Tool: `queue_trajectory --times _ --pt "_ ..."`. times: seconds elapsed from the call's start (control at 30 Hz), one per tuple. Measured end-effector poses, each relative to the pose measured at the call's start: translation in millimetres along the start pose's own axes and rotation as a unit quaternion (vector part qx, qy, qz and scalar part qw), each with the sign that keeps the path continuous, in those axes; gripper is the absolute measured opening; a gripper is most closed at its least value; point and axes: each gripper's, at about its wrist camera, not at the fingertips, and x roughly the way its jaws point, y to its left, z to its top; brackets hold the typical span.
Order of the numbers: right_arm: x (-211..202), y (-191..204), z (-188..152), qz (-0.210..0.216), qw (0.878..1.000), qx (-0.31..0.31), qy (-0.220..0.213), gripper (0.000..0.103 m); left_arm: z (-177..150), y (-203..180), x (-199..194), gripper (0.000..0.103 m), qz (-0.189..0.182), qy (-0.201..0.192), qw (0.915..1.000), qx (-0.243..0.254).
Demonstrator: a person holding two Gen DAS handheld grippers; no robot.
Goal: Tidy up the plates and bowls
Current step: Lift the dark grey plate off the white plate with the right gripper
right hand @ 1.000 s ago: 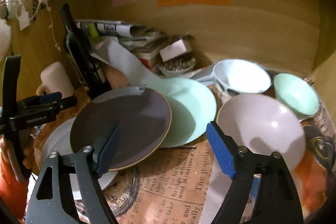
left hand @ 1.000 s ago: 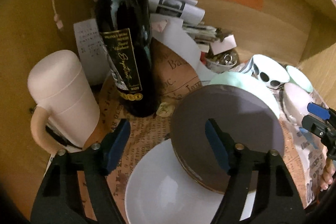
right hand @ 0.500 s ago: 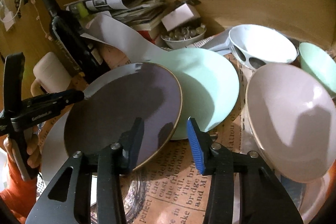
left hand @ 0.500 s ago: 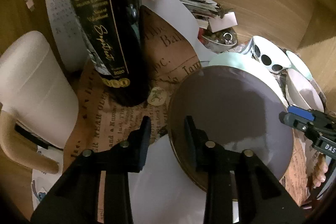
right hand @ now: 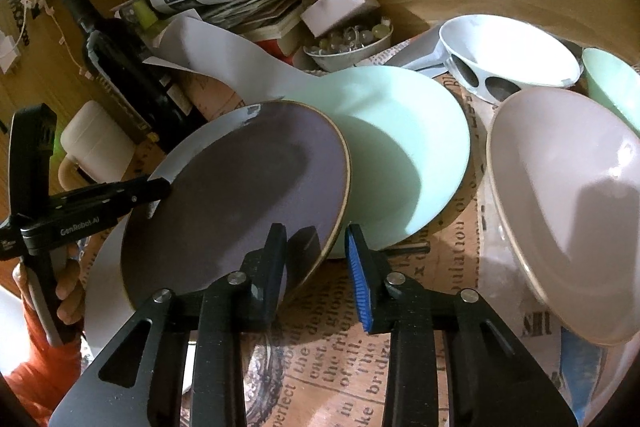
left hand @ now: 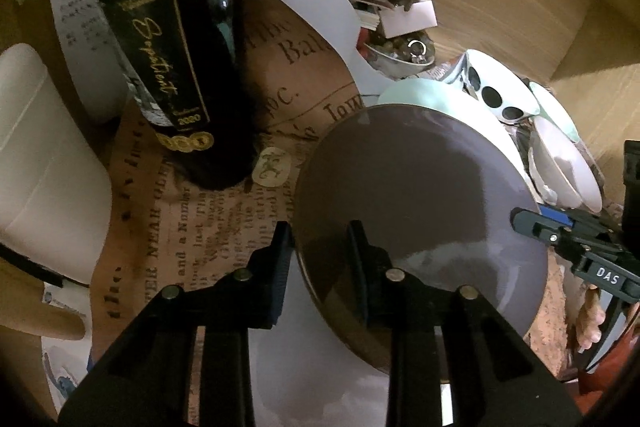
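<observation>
Plate [right hand: 240, 195], dark with a gold rim, tilted across a white plate [left hand: 320, 379] and a green plate [right hand: 404, 147] on the tabletop [right hand: 328, 355]; left gripper [left hand: 320, 259] and right gripper [right hand: 318, 255] straddle opposite edges, fingers having just narrowed onto the rim. Lift level, both sides together, clear of the bottle [left hand: 168, 39] behind
</observation>
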Motion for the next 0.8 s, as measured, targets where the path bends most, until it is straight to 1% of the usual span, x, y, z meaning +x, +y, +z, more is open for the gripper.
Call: queue_trajectory --times 0.1,0.37,0.57,0.8 --pt "1 3 1 0.0 1.0 -0.003 -0.001 0.023 0 -1 0 0.028 -0.002 0.0 1.0 0.002" --pt "-3 5 -1 -0.016 1.0 -0.008 -0.011 0.023 -6 -7 -7 0.028 0.015 -0.01 0.9997 0.015" --pt "-12 6 -4 -0.023 0.999 -0.015 -0.023 0.023 -10 -13 -11 0.028 0.016 -0.015 0.9996 0.016" --pt "-30 9 -7 -0.023 0.999 -0.023 -0.042 0.023 -16 -22 -28 0.028 0.016 -0.038 0.9991 0.014"
